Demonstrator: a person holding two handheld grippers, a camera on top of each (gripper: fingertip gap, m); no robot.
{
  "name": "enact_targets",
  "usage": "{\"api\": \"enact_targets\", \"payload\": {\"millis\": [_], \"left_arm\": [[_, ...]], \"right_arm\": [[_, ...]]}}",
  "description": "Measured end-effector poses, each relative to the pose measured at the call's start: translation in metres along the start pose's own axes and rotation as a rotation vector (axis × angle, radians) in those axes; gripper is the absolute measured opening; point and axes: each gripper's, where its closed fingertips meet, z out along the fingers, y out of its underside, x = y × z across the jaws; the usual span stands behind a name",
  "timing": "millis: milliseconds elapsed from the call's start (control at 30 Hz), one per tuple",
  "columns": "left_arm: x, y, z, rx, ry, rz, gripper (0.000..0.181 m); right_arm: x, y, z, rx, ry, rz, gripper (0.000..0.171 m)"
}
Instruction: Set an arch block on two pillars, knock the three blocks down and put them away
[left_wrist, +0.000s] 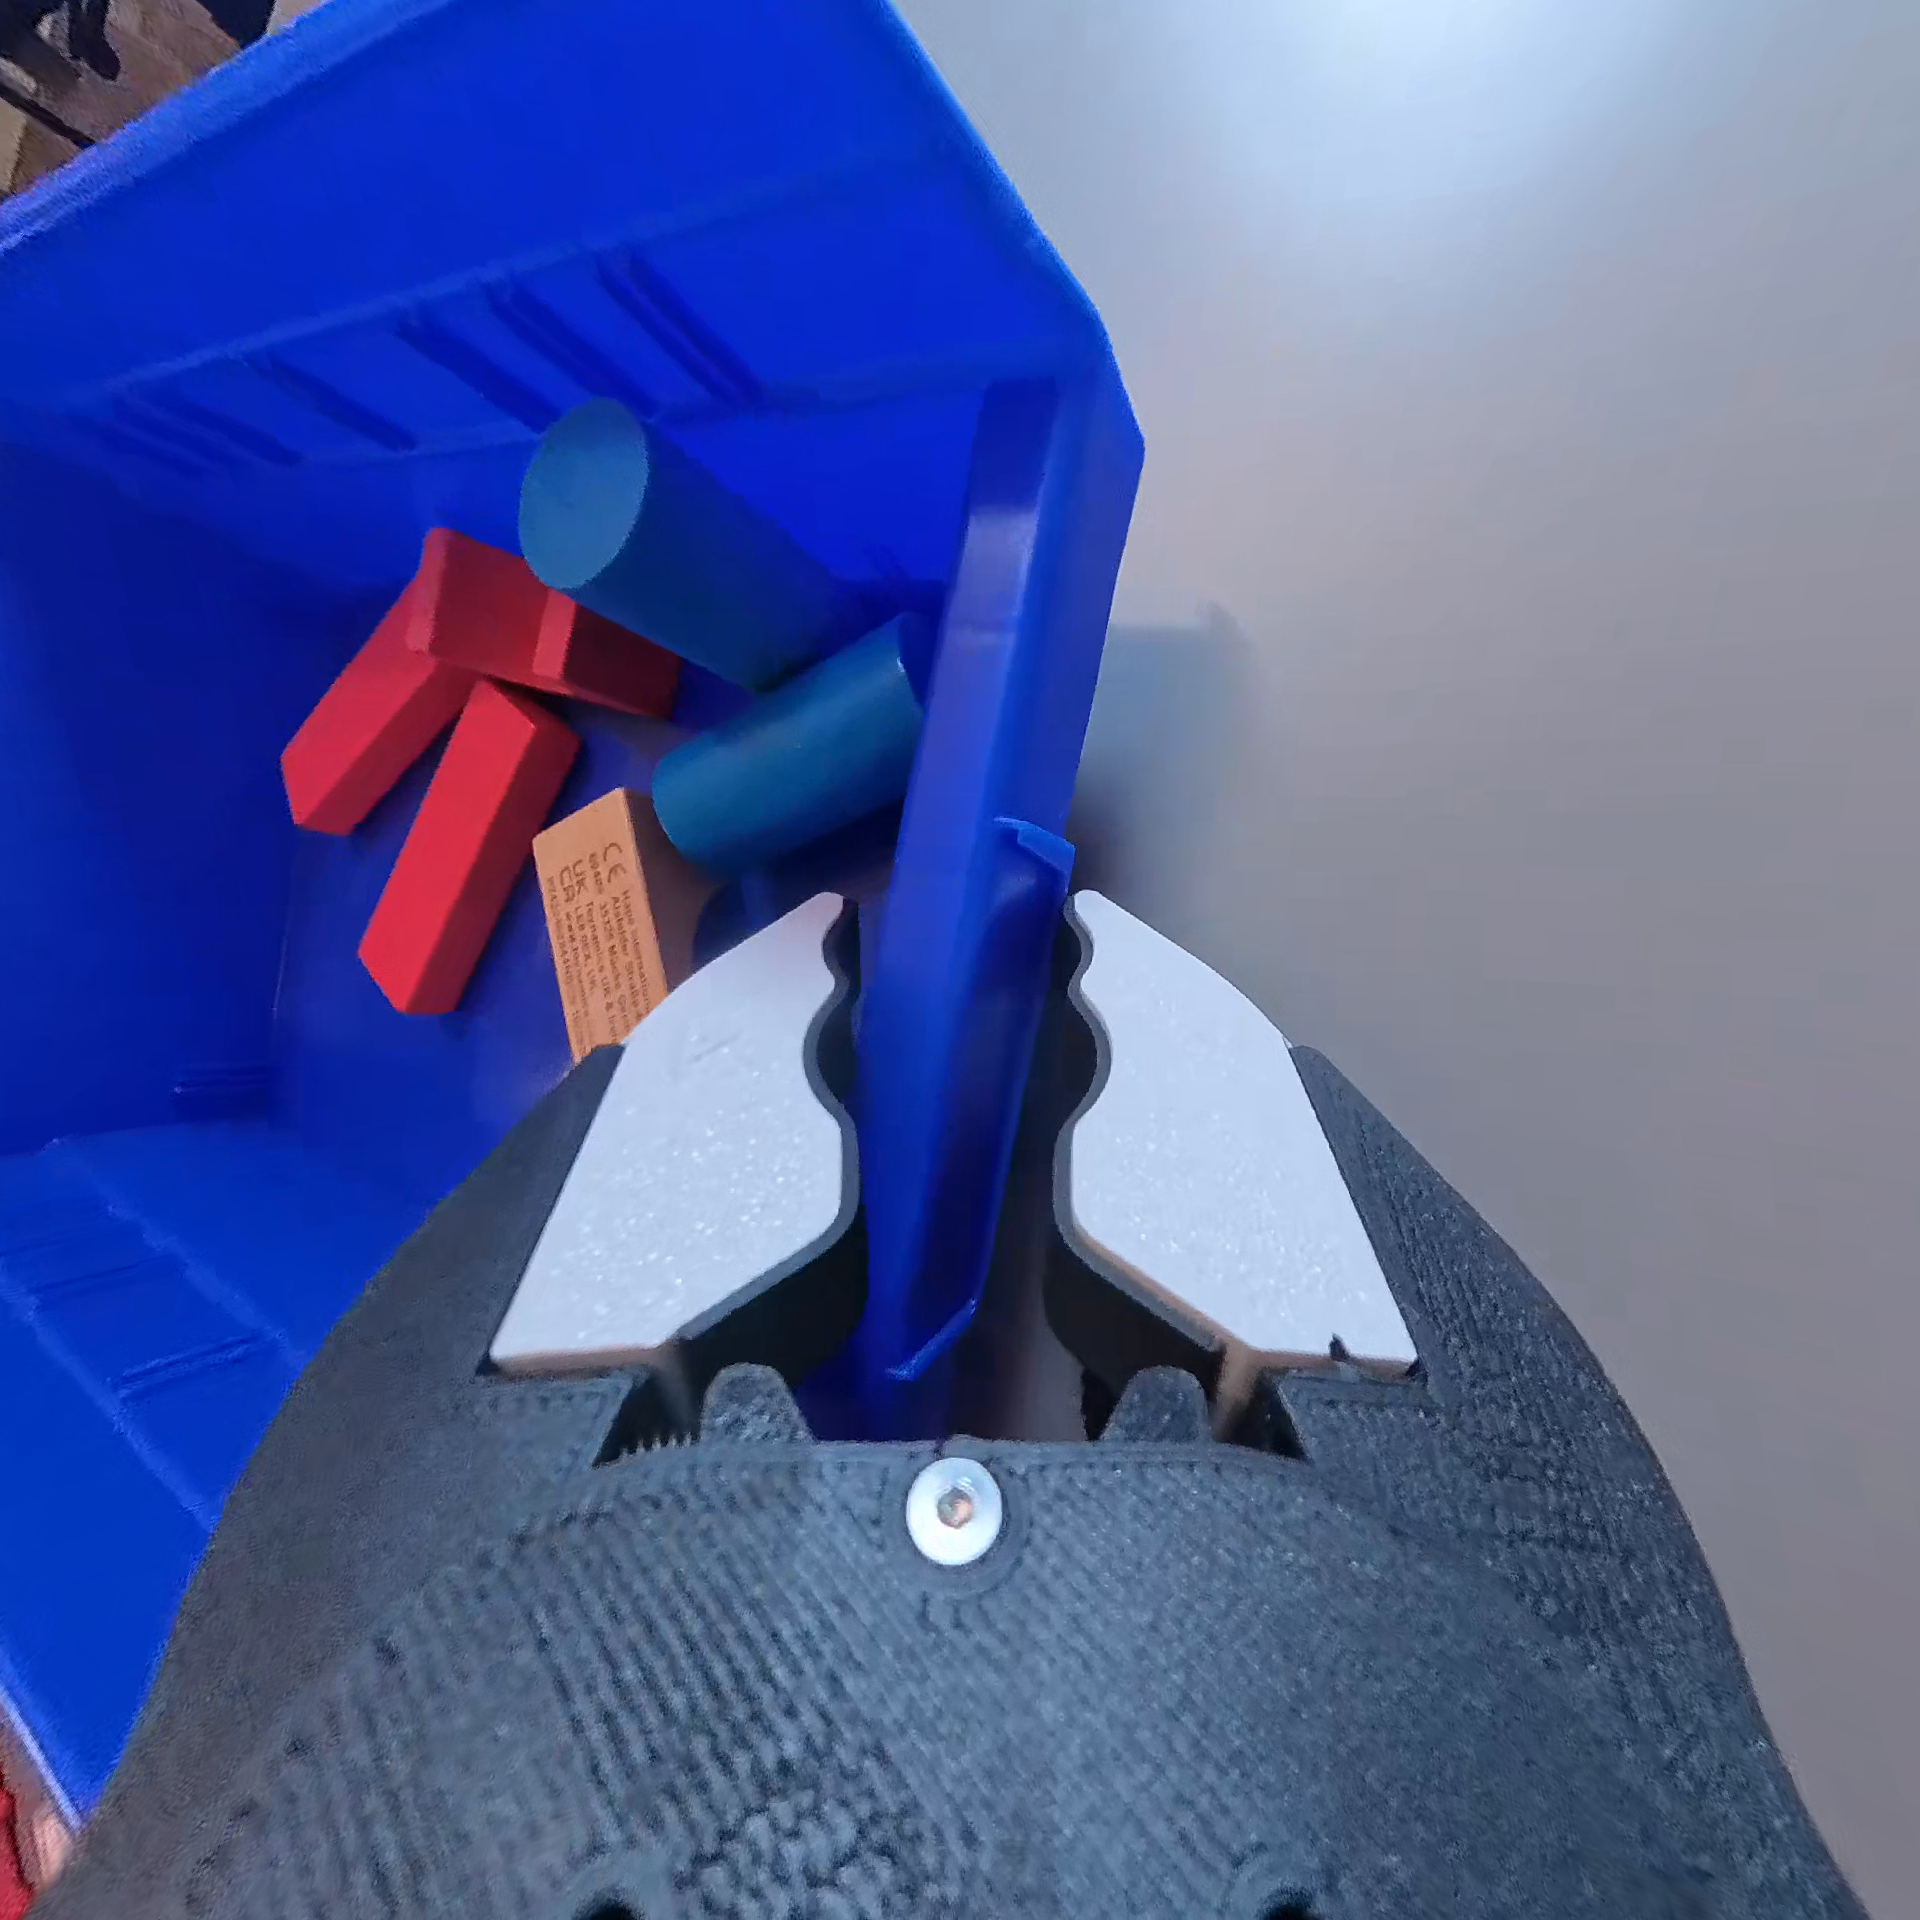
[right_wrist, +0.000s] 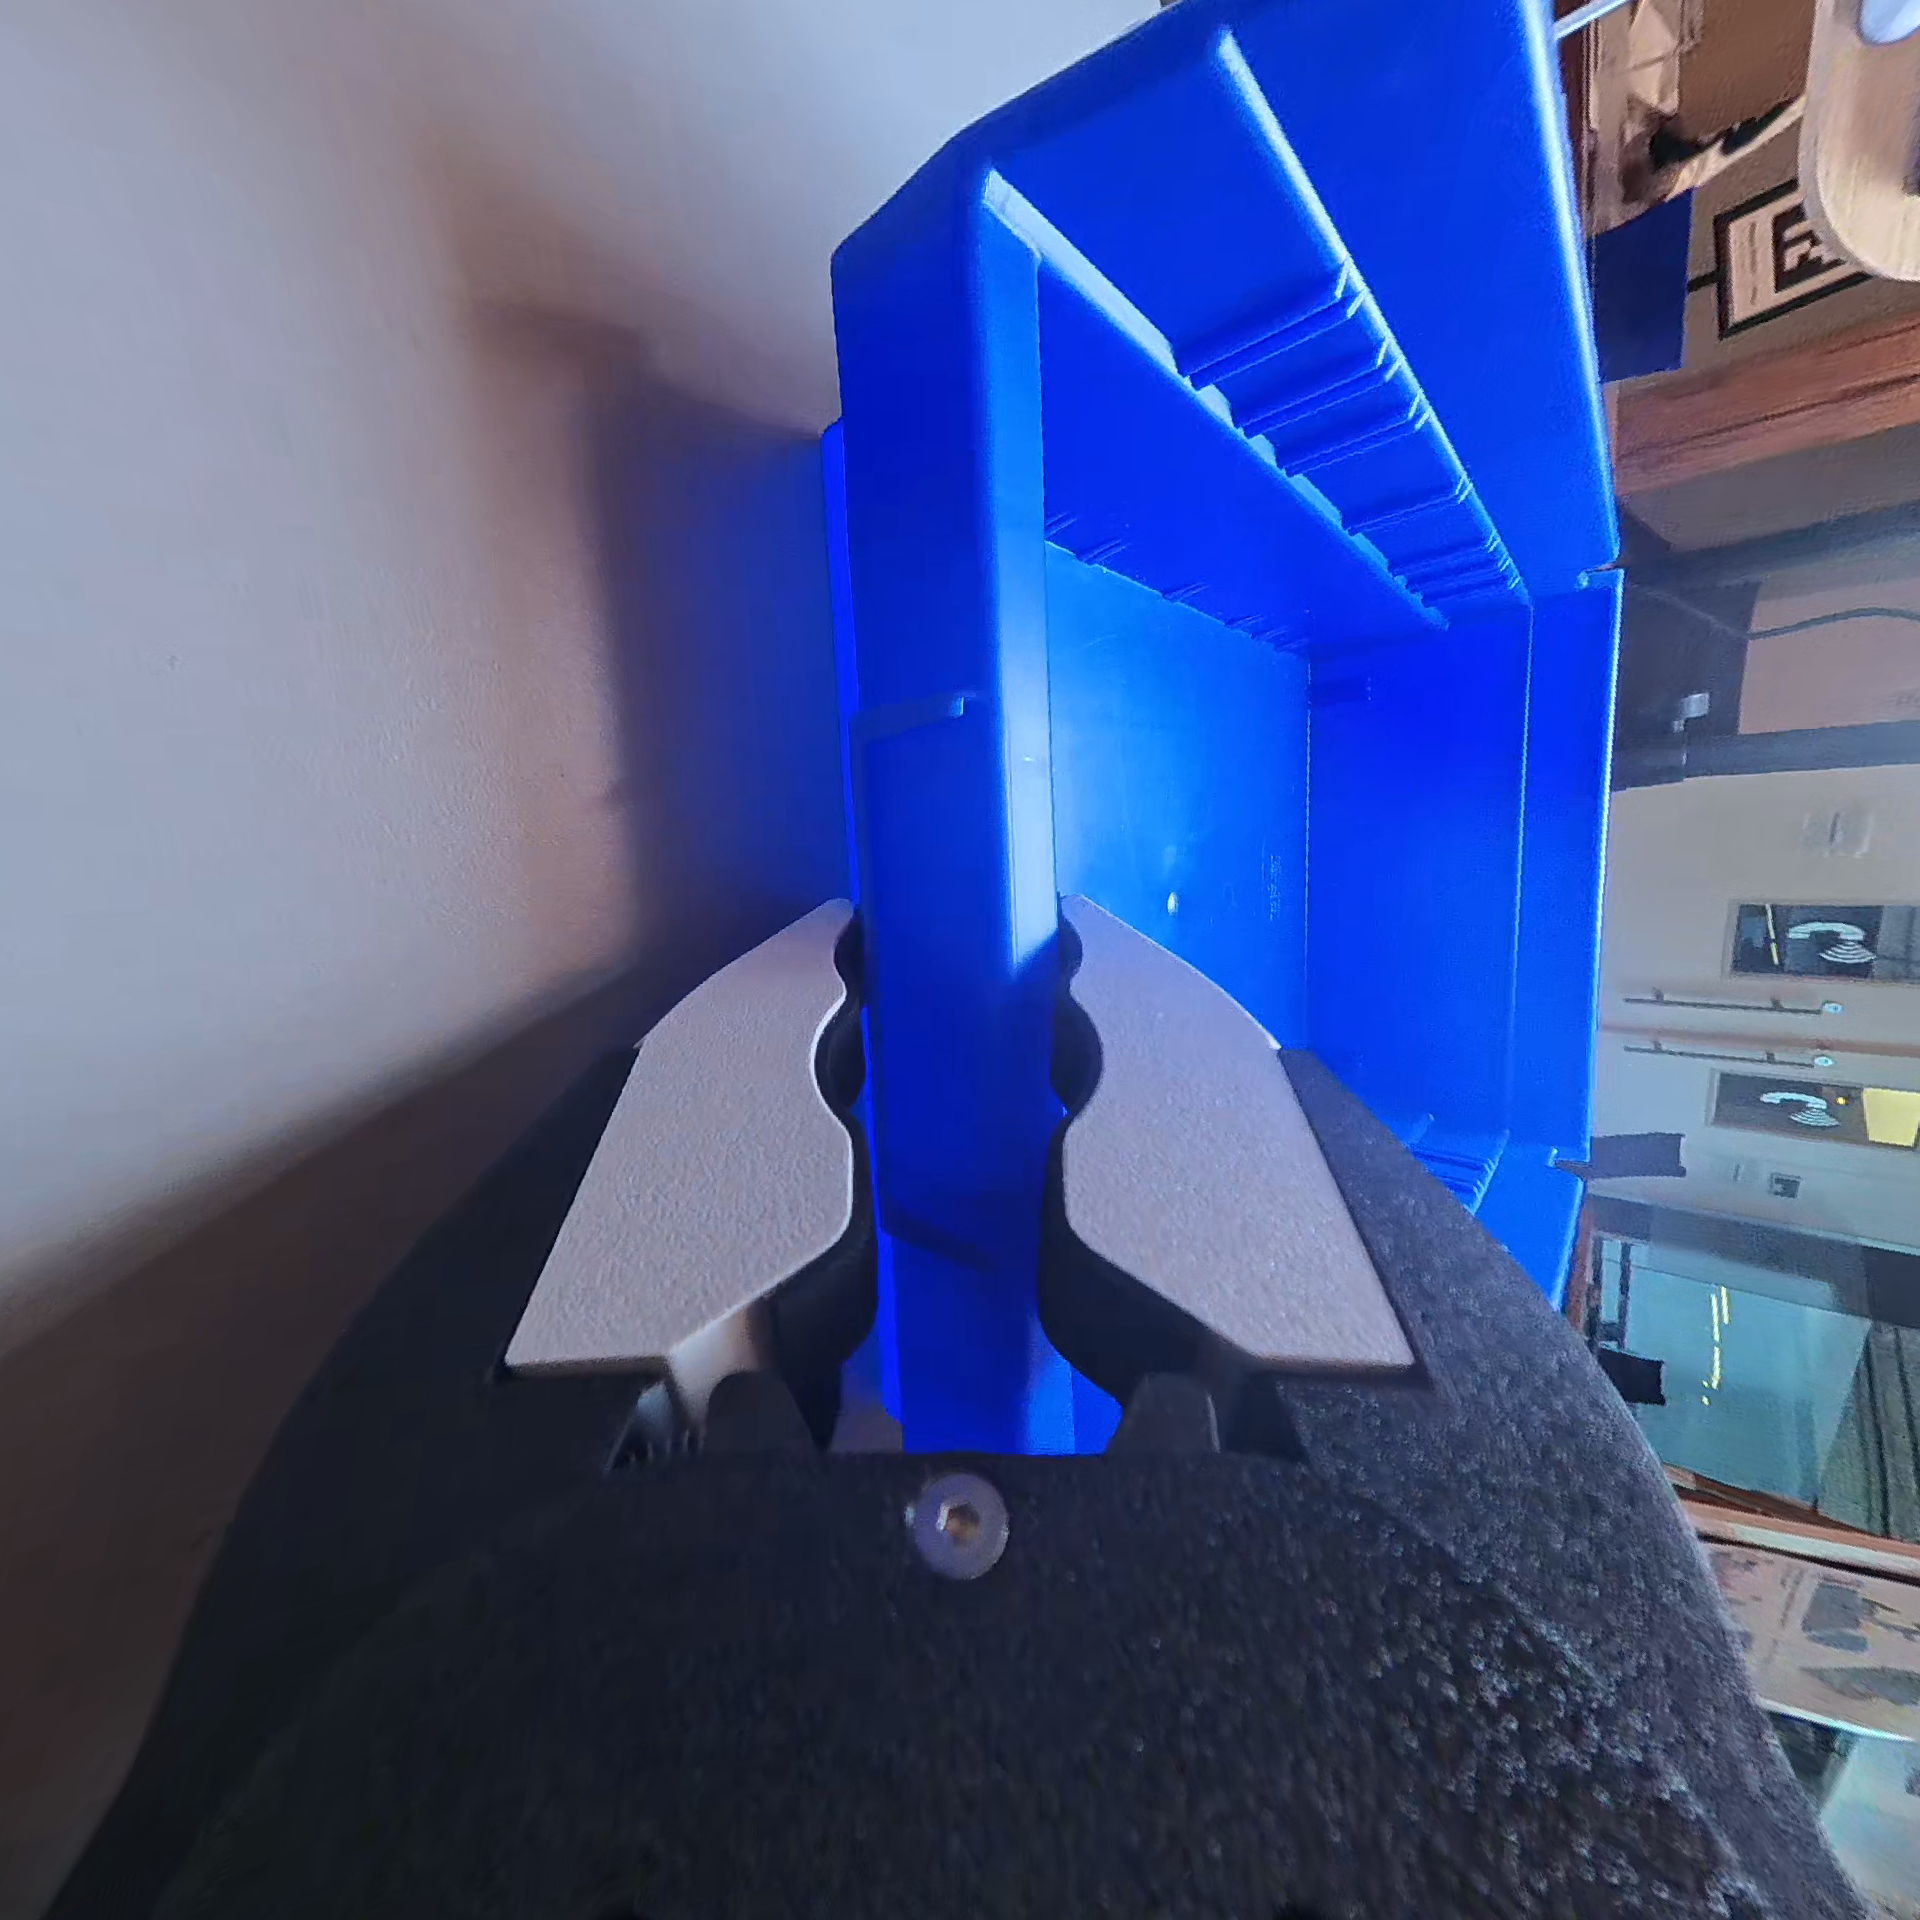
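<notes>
Pale grey tabletop fills the right side of our left wrist view, while our right wrist view gives us the same pale surface on its left and a cluttered room with wooden shelving past the bin's far side. We see the blue plastic bin in both views, and each gripper is clamped on a wall of it: the left gripper has its pale fingers pressed against either face of a thick blue rim, and the right gripper pinches another rim the same way. Only the left wrist view lets us look down onto the blocks in the bin: two dark teal cylinders, three red bars lying overlapped just beside them, and an orange block partly hidden behind the left gripper's finger. From the right wrist view we see only bare blue floor and ribbed wall; no blocks show there. Whether the orange piece is the arch we cannot tell.
</notes>
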Motion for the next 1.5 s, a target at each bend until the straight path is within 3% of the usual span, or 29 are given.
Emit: {"api": "enact_targets", "payload": {"millis": [200,667,800,900,967,1033,1167,1367,1433,1500], "left_arm": [[-0.011,0.016,-0.007,-0.030,-0.024,-0.073,0.052],[-0.020,0.010,-0.007,0.023,-0.097,-0.052,0.052],[-0.028,-0.023,-0.044,0.267,0.019,-0.299,0.050],[-0.058,-0.048,-0.074,0.479,-0.012,-0.473,0.039],[-0.080,-0.056,-0.079,0.511,-0.084,-0.524,0.038],[-0.100,-0.061,-0.075,0.471,-0.164,-0.519,0.038],[-0.124,-0.062,-0.035,0.289,-0.147,-0.526,0.039],[-0.170,-0.003,0.033,-0.201,-0.325,-0.303,0.033],[-0.156,0.004,0.048,-0.248,-0.185,-0.310,0.035],[-0.135,0.012,0.057,-0.305,-0.025,-0.310,0.050]], "right_arm": [[0.005,-0.020,-0.012,0.130,-0.019,0.094,0.042],[0.005,-0.029,-0.020,0.220,-0.077,0.207,0.035],[0.004,-0.063,-0.049,0.420,-0.225,0.377,0.035],[0.013,-0.079,-0.068,0.548,-0.260,0.463,0.035],[0.019,-0.084,-0.073,0.607,-0.253,0.502,0.035],[0.021,-0.086,-0.075,0.639,-0.251,0.532,0.034],[0.017,-0.086,-0.070,0.643,-0.255,0.538,0.033],[0.019,-0.081,-0.068,0.642,-0.242,0.527,0.028],[0.019,-0.080,-0.067,0.646,-0.252,0.535,0.027],[0.017,-0.080,-0.065,0.650,-0.272,0.544,0.026]]}}
